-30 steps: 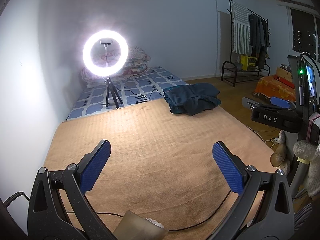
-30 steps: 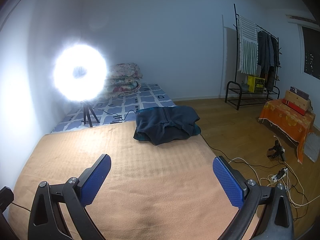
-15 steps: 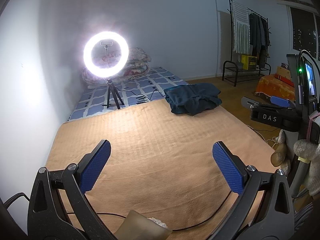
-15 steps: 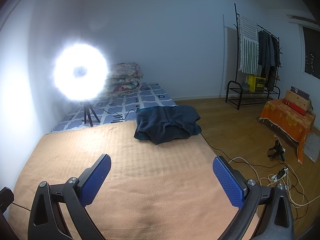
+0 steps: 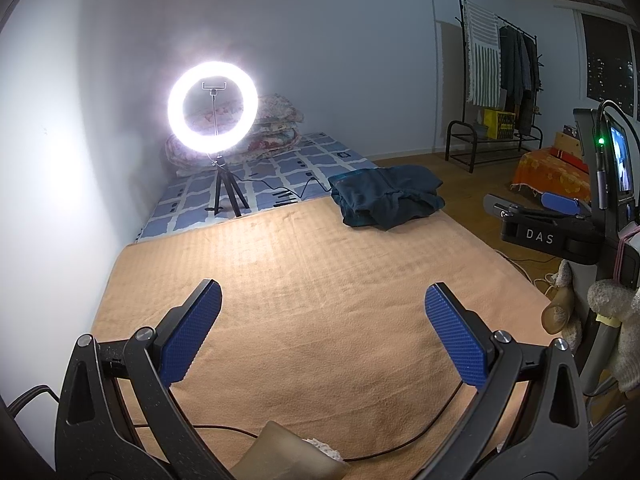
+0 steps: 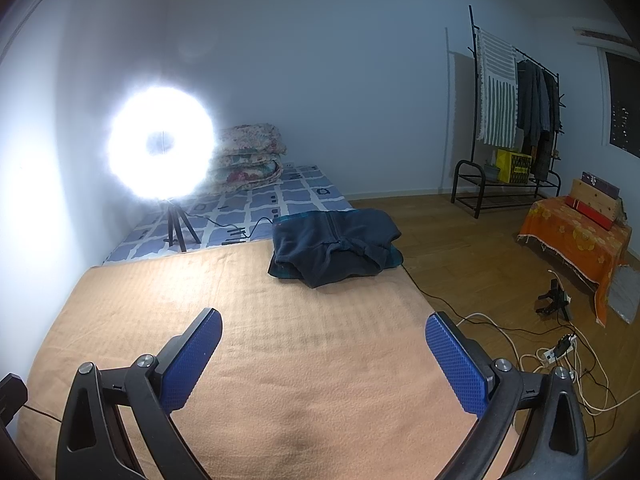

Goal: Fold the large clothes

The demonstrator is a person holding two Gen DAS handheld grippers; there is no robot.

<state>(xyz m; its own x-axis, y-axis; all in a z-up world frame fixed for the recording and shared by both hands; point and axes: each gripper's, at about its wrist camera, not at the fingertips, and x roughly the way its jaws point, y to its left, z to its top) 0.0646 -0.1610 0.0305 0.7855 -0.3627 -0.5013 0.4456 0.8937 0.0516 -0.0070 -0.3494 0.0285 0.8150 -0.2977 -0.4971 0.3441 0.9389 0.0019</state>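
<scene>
A dark blue garment (image 5: 386, 196) lies bunched in a loose pile at the far right corner of the tan blanket (image 5: 304, 304); in the right wrist view the garment (image 6: 334, 246) shows a zipper and a teal edge beneath. My left gripper (image 5: 322, 324) is open and empty, held over the near part of the blanket, far from the garment. My right gripper (image 6: 322, 354) is open and empty, also over the near part of the blanket (image 6: 256, 352). The right gripper's body also shows at the right of the left wrist view (image 5: 548, 232).
A lit ring light (image 5: 213, 114) on a tripod stands at the far left on a blue checked mattress (image 5: 264, 176) with folded quilts (image 6: 248, 160). A cable (image 5: 400, 438) crosses the blanket's near edge. Clothes rack (image 6: 516, 120), orange-covered box (image 6: 576, 236) and floor cables (image 6: 560, 352) are at right.
Both views have drifted very slightly; the ring light and garment sit marginally lower in the left wrist view. Both grippers stay open and empty.
</scene>
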